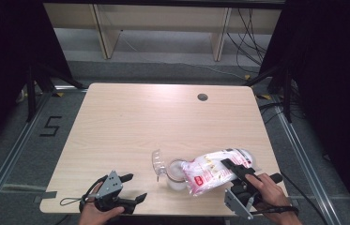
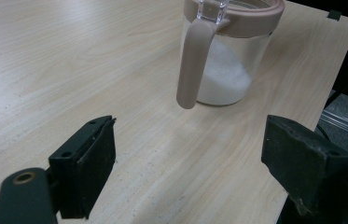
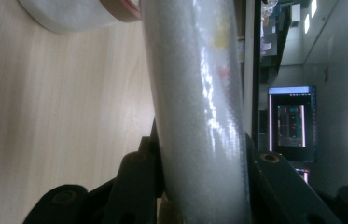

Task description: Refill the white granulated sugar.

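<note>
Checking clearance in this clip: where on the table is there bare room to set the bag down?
The far half of the table, up to the round hole, is bare, as is the left side beyond the left gripper. It is crowded at the near right: jar, its open lid, bag and right gripper.

The person's left hand [image 1: 98, 212] is coming in from the bottom edge, holding the left gripper [image 1: 133, 187] low and level, its jaws standing wide apart with nothing between them. The right hand [image 1: 269, 190] is holding the right gripper [image 1: 233, 168] angled up and leftward, its jaws clamping something between them.
</note>
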`<state>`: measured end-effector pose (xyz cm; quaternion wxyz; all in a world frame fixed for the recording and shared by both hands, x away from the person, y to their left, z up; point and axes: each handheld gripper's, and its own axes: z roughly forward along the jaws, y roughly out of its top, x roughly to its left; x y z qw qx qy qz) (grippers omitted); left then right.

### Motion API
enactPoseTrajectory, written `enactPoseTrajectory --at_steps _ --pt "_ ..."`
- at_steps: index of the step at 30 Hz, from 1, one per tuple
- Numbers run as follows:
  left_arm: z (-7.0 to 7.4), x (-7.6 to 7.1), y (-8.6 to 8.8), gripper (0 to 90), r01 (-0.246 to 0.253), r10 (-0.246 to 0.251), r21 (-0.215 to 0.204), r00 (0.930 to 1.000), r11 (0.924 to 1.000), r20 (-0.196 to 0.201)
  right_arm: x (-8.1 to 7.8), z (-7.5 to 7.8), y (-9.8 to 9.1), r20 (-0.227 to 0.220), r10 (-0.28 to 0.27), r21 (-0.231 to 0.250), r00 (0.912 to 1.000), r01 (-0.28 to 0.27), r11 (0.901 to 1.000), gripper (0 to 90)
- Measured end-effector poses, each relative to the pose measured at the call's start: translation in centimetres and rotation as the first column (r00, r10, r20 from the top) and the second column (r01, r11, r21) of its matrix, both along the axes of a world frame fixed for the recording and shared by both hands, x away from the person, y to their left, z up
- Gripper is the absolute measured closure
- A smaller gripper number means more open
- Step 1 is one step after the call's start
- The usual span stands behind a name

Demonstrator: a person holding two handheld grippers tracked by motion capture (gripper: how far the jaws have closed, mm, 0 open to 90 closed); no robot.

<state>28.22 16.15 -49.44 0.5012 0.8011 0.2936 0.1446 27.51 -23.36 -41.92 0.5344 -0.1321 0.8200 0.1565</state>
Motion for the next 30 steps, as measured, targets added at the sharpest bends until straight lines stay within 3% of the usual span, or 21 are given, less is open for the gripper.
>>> enactPoseTrajectory --at_steps 2,3,4,5,6,7,8,9,10,12,13,14,15,16,17,18,20,21,25,29,30 --pt "0.0 0.0 0.0 17.2 0.003 -0.003 -0.004 1.0000 1.0000 0.004 0.1 -0.4 -0.1 -0.029 -0.006 0.034 0.9996 0.007 0.9994 72.0" --pt "0.0 0.0 0.0 17.2 -0.001 0.001 -0.009 1.0000 1.0000 0.001 0.4 -0.1 -0.1 -0.009 0.025 0.008 0.9996 -0.025 0.9997 72.1" --pt "0.0 0.0 0.0 17.2 -0.004 0.004 -0.007 1.0000 1.0000 -0.002 0.5 -0.1 -0.1 -0.017 0.027 0.010 0.9995 -0.027 0.9996 72.1" --pt "0.0 0.0 0.0 17.2 -0.001 0.001 -0.005 1.0000 1.0000 -0.003 0.4 -0.6 -0.3 -0.054 0.002 0.082 0.9985 0.002 0.9966 72.2" --pt "0.0 0.0 0.0 17.2 -0.003 0.003 -0.003 1.0000 1.0000 0.001 0.4 -0.7 -0.4 -0.080 -0.003 0.116 0.9968 0.012 0.9932 72.4" --pt "0.0 0.0 0.0 17.2 -0.004 0.004 -0.013 1.0000 0.9999 0.003 0.6 -0.5 -0.4 -0.074 0.026 0.095 0.9969 -0.019 0.9953 72.6" --pt "0.0 0.0 0.1 17.2 0.001 -0.001 -0.003 1.0000 1.0000 0.005 0.7 -0.6 -0.6 -0.082 0.022 0.112 0.9964 -0.013 0.9936 72.7" --pt "0.0 0.0 0.1 17.2 0.000 0.000 -0.005 1.0000 1.0000 0.004 0.6 -0.9 -0.7 -0.118 0.008 0.166 0.9930 0.011 0.9860 72.8" --pt "0.0 0.0 0.0 17.2 -0.002 0.002 -0.009 1.0000 1.0000 0.004 0.9 -0.7 -0.8 -0.102 0.029 0.159 0.9943 -0.012 0.9873 73.0" --pt "0.1 0.0 0.0 17.2 -0.001 0.001 -0.001 1.0000 1.0000 0.002 0.9 -1.0 -1.1 -0.136 0.023 0.215 0.9904 0.007 0.9765 73.6" --pt "0.1 0.0 0.1 17.2 -0.001 0.001 0.000 1.0000 1.0000 0.004 1.1 -0.7 -1.1 -0.118 0.045 0.197 0.9920 -0.021 0.9801 73.8" --pt "0.1 0.0 0.1 17.2 0.001 -0.001 0.004 1.0000 1.0000 0.005 1.1 -1.0 -1.3 -0.148 0.031 0.245 0.9885 0.006 0.9694 74.1" --pt "0.0 0.0 0.1 17.2 -0.001 0.001 -0.004 1.0000 1.0000 0.006 1.4 -0.8 -1.4 -0.137 0.051 0.236 0.9893 -0.017 0.9715 74.3" --pt "0.0 0.0 0.1 17.2 0.000 0.000 -0.004 1.0000 1.0000 0.007 1.4 -1.1 -1.6 -0.167 0.038 0.281 0.9853 0.011 0.9596 74.5" --pt "0.0 0.0 0.1 17.2 0.000 0.000 -0.004 1.0000 1.0000 0.007 1.4 -1.1 -1.6 -0.167 0.038 0.281 0.9853 0.011 0.9596 74.5" --pt "0.1 0.0 0.0 17.2 -0.001 0.001 -0.002 1.0000 1.0000 0.003 1.6 -1.5 -1.9 -0.215 0.041 0.339 0.9758 0.035 0.9400 74.8" --pt "0.1 0.0 0.0 17.2 0.001 -0.001 -0.003 1.0000 1.0000 0.002 1.9 -1.6 -2.1 -0.241 0.059 0.368 0.9687 0.035 0.9291 75.0" --pt "0.0 0.0 0.0 17.2 -0.003 0.003 -0.007 1.0000 1.0000 0.004 1.9 -1.7 -2.2 -0.269 0.050 0.401 0.9619 0.065 0.9137 75.1" --pt "0.1 0.0 0.0 17.2 -0.001 0.001 -0.002 1.0000 1.0000 0.003 2.5 -1.9 -2.6 -0.275 0.081 0.463 0.9580 0.058 0.8846 75.4" --pt "0.1 0.0 0.1 17.2 -0.001 0.001 0.003 1.0000 1.0000 0.005 3.1 -2.4 -2.6 -0.315 0.085 0.509 0.9453 0.092 0.8559 75.6" --pt "0.1 0.0 0.1 17.2 -0.001 0.001 0.002 1.0000 1.0000 0.005 3.2 -2.6 -2.5 -0.333 0.085 0.525 0.9390 0.110 0.8438 75.8"
